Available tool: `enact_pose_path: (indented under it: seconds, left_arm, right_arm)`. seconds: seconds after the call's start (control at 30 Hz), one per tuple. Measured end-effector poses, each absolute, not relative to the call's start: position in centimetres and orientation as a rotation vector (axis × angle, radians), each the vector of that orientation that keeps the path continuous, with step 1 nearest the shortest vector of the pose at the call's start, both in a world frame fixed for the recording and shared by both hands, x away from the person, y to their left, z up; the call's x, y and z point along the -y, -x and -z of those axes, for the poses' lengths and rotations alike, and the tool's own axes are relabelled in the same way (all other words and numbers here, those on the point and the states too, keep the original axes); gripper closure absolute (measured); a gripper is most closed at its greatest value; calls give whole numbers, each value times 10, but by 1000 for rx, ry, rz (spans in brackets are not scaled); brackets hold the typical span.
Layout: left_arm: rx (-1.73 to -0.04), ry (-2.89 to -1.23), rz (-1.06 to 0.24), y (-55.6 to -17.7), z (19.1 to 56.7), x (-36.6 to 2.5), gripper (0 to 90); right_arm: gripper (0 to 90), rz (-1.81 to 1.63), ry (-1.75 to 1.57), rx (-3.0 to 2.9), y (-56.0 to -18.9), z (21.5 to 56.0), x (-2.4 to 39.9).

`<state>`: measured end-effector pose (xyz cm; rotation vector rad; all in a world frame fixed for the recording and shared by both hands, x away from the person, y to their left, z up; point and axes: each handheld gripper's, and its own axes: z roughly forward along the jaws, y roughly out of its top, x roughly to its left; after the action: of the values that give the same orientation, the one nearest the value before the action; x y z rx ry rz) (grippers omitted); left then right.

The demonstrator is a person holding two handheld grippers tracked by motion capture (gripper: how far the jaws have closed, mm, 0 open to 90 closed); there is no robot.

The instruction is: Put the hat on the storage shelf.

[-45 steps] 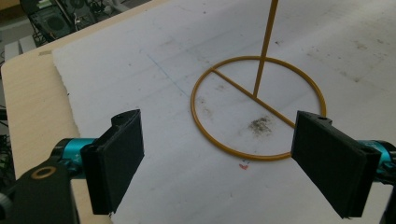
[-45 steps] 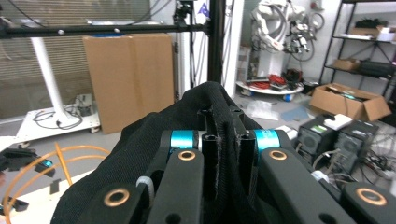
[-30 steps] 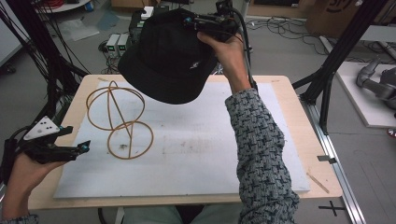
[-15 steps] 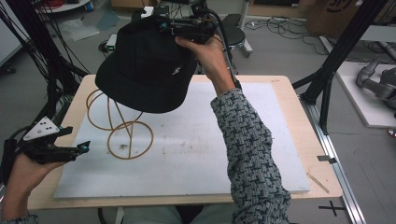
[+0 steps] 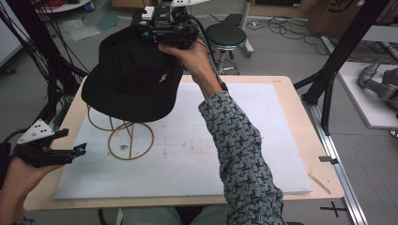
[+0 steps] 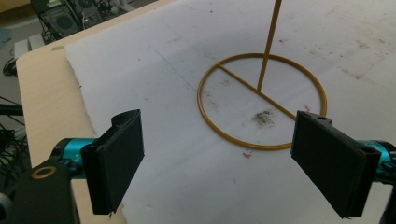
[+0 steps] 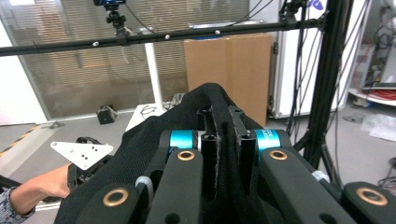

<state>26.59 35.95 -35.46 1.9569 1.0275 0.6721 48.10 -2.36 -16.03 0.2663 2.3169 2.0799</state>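
Over wire stand [image 5: 123, 136], black cap [image 5: 131, 79].

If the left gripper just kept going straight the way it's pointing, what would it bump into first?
Probably the wire stand's ring base on the white board: it lies straight beyond the open left gripper, though depth is uncertain.

high view looks down over the table [image 5: 291, 140]; gripper views sit close (left shares its wire stand [image 6: 261, 100]).

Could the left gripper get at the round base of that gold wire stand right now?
Probably yes. The left gripper is open, aimed at the ring base across bare white board. The black cap, held by the right gripper, hangs above, off that low path.
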Motion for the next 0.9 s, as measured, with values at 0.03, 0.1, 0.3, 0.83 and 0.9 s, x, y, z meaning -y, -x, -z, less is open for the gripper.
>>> enact_pose_path:
  seconds: [0.03, 0.1, 0.3, 0.83, 0.9]
  left_arm:
    - [-1027, -1953, -673, -265, 355, -360, 174]
    - [-1030, -1955, -675, -264, 354, -361, 174]
    - [-1039, -1948, -679, -261, 354, -364, 174]
    - [-1056, -1945, -689, -258, 354, -371, 174]
    - [-1057, -1944, -687, -258, 354, -372, 175]
  right_arm:
    - [859, -2078, -255, -2340, -480, 162, 17]
    - [858, -2073, -253, -2351, -479, 163, 13]
    - [855, -2061, -200, -2408, -475, 170, -8]
    - [847, -2022, -174, -2512, -472, 193, -40]
    - [847, -2017, -175, -2524, -472, 195, -43]
